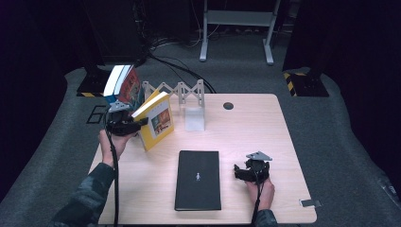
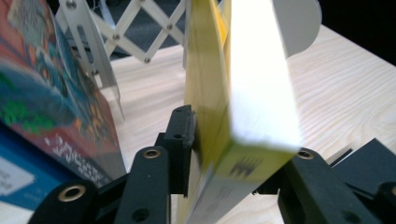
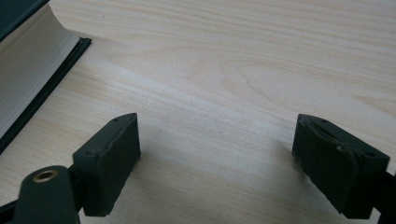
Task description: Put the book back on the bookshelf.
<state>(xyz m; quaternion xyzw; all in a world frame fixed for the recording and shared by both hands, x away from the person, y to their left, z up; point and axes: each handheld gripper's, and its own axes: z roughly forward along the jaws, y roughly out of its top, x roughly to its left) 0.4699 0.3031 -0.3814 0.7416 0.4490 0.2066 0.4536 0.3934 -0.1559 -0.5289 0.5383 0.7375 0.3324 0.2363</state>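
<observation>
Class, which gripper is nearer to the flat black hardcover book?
Right. The right gripper rests just beside the black hardcover book; the left gripper is farther off, around the yellow book.

Glossy yellow book; matt black book; wood table.

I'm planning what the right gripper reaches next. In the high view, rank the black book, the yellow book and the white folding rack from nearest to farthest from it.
From the right gripper:
1. Black hardcover book, lying flat just to its left.
2. Yellow paperback book, tilted, between the left gripper's jaws, far left.
3. White folding lattice rack, at the table's back edge.
</observation>
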